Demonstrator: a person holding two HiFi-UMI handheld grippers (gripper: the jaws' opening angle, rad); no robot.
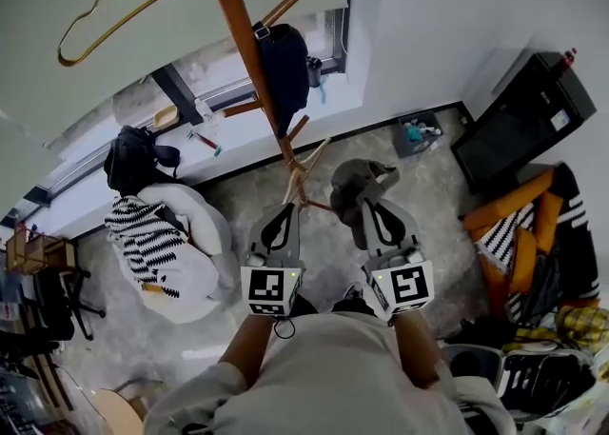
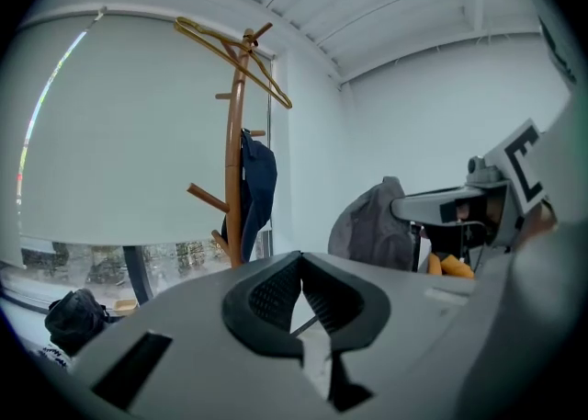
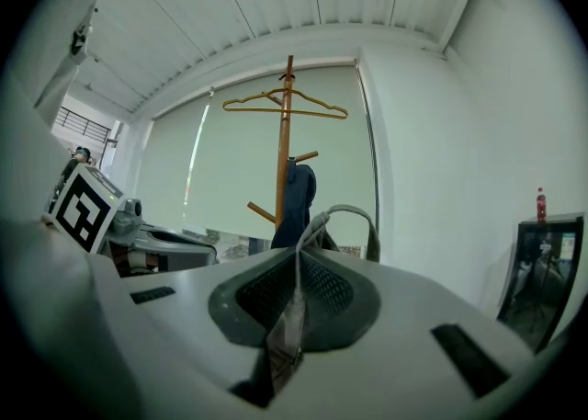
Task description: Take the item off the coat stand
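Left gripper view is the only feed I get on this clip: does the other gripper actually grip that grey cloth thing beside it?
Observer: Yes. In the right gripper view the right tongs are shut on a fold of the grey fabric item.
Operator: Is its strap hooked over anything?
Observer: No. That same view shows the loop strap arching free above the tongs, with nothing through it.
Operator: What lies underneath it?
Observer: The head view shows speckled grey floor below it, and a white beanbag off to the left.
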